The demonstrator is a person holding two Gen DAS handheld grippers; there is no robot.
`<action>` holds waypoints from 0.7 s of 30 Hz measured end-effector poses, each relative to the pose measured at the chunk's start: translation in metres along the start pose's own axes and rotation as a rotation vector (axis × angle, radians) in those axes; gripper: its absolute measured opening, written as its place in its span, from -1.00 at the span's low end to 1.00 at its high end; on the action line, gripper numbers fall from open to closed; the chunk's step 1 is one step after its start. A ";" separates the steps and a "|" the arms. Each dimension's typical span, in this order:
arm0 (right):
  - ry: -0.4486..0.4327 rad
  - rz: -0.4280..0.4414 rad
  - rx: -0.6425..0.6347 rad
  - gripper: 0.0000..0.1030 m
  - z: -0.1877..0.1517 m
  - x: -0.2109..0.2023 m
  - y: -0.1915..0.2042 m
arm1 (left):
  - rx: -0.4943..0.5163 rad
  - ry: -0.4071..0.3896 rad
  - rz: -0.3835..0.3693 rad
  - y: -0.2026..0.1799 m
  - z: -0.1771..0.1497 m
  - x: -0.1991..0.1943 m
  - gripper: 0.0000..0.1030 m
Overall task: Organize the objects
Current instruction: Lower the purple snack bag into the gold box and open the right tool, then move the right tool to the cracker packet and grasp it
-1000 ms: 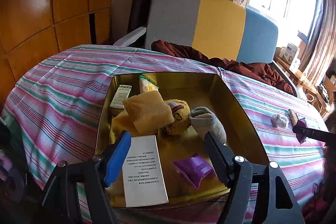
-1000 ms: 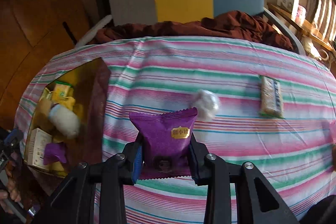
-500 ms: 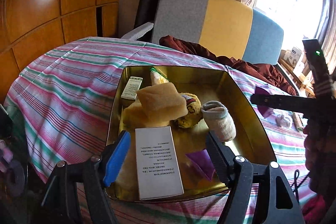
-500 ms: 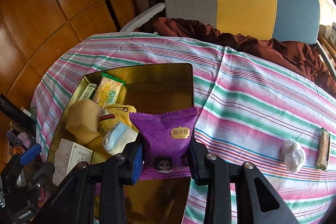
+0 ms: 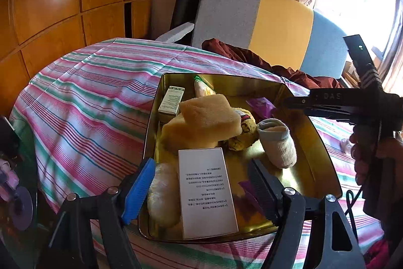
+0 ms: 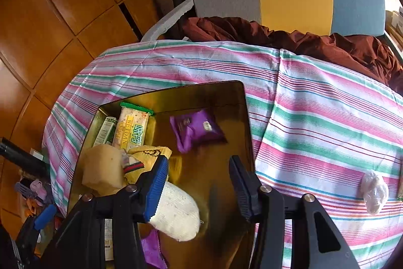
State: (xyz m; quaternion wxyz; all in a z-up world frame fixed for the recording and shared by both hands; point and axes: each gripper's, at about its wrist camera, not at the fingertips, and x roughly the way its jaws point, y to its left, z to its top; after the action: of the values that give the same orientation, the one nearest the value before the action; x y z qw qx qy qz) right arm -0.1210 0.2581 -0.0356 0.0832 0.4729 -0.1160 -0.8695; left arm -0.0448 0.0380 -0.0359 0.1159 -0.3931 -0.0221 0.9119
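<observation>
Because the gold tin gathers everything, the left tongs hover released above its near end over the white box, while the right tongs are opening, empty, the purple snack packet lying on the tin's floor; a white wad waits on the striped worktop.

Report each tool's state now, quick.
Left tool: open, holding nothing, over the gold tin.
Right tool: jaws opening, nothing between them; the purple snack packet lies in the tin.
</observation>
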 end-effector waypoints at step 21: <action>-0.149 -0.308 0.321 0.00 -0.044 -0.103 -0.215 | 0.146 -0.018 -0.058 -0.060 0.010 -0.013 0.54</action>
State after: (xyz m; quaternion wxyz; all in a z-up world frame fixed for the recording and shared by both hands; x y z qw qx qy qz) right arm -0.0361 0.4856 -0.0361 -0.1358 0.4265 -0.1852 -0.8748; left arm -0.0319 0.0937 -0.0113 0.1701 -0.3744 0.0320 0.9110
